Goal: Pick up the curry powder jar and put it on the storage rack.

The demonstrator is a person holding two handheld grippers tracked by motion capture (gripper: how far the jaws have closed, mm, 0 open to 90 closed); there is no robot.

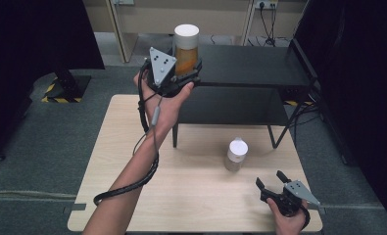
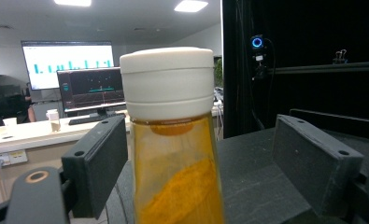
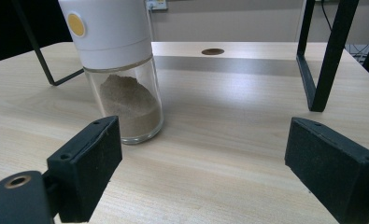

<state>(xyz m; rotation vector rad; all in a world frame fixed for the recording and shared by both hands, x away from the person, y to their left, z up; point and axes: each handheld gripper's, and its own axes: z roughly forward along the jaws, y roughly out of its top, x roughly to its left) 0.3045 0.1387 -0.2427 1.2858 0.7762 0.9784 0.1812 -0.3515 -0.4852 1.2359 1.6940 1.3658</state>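
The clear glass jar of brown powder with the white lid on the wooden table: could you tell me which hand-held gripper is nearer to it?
Right. The right hand-held gripper sits beside the glass jar of brown powder; the left hand-held gripper is up at the black shelf.

Between the black left tongs [image 1: 187, 70] stands a jar [image 1: 186, 47] with a white lid and orange-yellow content. Ahead of the black right tongs [image 1: 271, 181], a clear glass shaker [image 1: 236, 154] has a white top with a yellow dot and beige-brown powder. The counter [image 1: 196, 196] is pale wood; the shelf [image 1: 250, 66] is black.
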